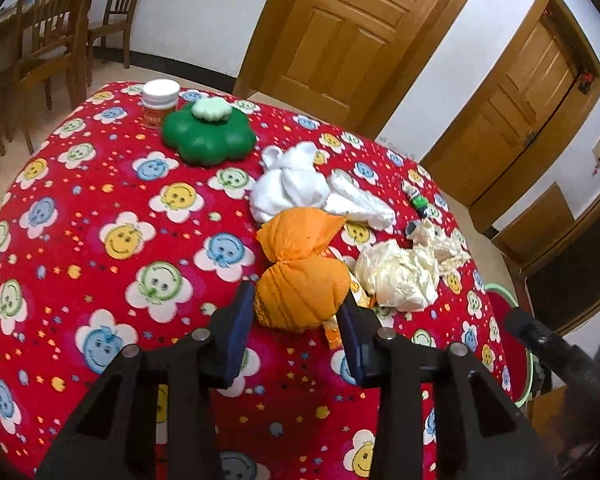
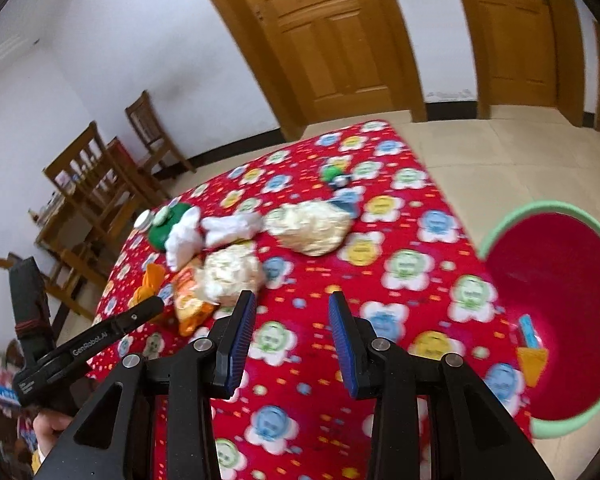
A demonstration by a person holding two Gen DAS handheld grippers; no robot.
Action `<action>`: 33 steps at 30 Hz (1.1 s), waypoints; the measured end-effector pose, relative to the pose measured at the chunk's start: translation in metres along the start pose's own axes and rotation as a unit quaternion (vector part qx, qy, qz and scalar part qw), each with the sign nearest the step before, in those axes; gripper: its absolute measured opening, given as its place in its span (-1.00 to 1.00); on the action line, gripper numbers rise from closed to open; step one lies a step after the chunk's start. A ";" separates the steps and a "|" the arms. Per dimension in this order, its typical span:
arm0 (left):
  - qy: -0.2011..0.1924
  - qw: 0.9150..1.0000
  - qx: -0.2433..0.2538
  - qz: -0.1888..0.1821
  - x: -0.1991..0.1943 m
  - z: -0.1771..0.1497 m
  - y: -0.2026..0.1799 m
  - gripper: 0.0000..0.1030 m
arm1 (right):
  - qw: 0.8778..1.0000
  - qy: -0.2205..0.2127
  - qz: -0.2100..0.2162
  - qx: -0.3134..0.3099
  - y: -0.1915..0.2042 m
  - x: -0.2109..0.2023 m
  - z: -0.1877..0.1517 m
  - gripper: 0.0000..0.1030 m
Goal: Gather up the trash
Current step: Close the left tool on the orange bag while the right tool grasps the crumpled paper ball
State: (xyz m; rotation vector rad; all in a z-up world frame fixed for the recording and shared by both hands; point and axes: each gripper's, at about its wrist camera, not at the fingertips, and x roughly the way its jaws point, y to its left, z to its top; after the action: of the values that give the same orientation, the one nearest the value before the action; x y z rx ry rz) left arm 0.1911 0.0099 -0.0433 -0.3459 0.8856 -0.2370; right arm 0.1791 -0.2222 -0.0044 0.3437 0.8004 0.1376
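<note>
An orange paper wad (image 1: 300,280) lies on the red flower-print tablecloth (image 1: 100,240). Its lower lobe sits between the blue pads of my left gripper (image 1: 300,300), which press on both of its sides. Under it pokes an orange snack packet (image 2: 188,300). Crumpled cream paper (image 1: 400,276) and white tissues (image 1: 288,188) lie just beyond. My right gripper (image 2: 292,304) hangs open over bare cloth with nothing between its fingers, a cream paper ball (image 2: 232,272) just ahead on its left. The red bin with a green rim (image 2: 500,224) stands off the table's right edge and holds orange and blue scraps (image 2: 532,360).
A green flower-shaped box (image 1: 208,136) and a white-lidded jar (image 1: 160,100) stand at the far left corner. A small green item (image 1: 418,200) lies near the far right edge. Wooden chairs (image 1: 52,40) stand to the left, wooden doors (image 1: 340,32) behind.
</note>
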 end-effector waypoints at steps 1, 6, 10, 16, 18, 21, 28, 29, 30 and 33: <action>-0.003 1.000 -0.001 0.001 -0.002 0.002 0.002 -0.21 | 1.000 0.003 0.002 -0.003 0.003 0.005 0.001 -0.25; -0.020 1.000 -0.004 0.002 -0.013 0.010 0.011 -0.21 | 0.999 0.021 0.020 -0.016 0.024 0.033 0.009 -0.25; -0.030 1.000 -0.007 0.000 -0.017 0.017 0.018 -0.21 | 0.999 0.032 0.027 -0.026 0.036 0.053 0.014 -0.03; -0.031 0.999 -0.011 -0.007 -0.013 0.023 0.023 -0.21 | 0.998 0.052 0.026 -0.034 0.046 0.083 0.018 -0.03; -0.029 0.999 -0.013 -0.010 -0.010 0.025 0.024 -0.21 | 0.998 0.053 0.018 -0.041 0.048 0.091 0.018 -0.03; -0.024 0.999 -0.017 -0.012 -0.004 0.026 0.025 -0.21 | 0.997 0.060 0.021 -0.041 0.048 0.099 0.017 -0.03; -0.019 1.000 -0.012 -0.016 0.001 0.023 0.021 -0.21 | 0.998 0.059 0.022 -0.028 0.042 0.107 0.016 -0.03; -0.019 1.000 -0.011 -0.016 0.001 0.023 0.020 -0.21 | 0.998 0.058 0.023 -0.028 0.042 0.107 0.016 -0.03; -0.019 1.000 -0.010 -0.016 0.001 0.022 0.019 -0.21 | 0.998 0.057 0.023 -0.028 0.043 0.107 0.015 -0.02; -0.020 1.000 -0.006 -0.016 -0.002 0.019 0.015 -0.21 | 0.998 0.060 0.025 -0.028 0.044 0.111 0.011 0.03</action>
State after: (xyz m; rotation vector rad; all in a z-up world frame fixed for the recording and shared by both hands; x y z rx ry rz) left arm 0.2057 0.0285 -0.0363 -0.3749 0.8421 -0.2532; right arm 0.2640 -0.1561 -0.0576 0.3040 0.9050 0.2280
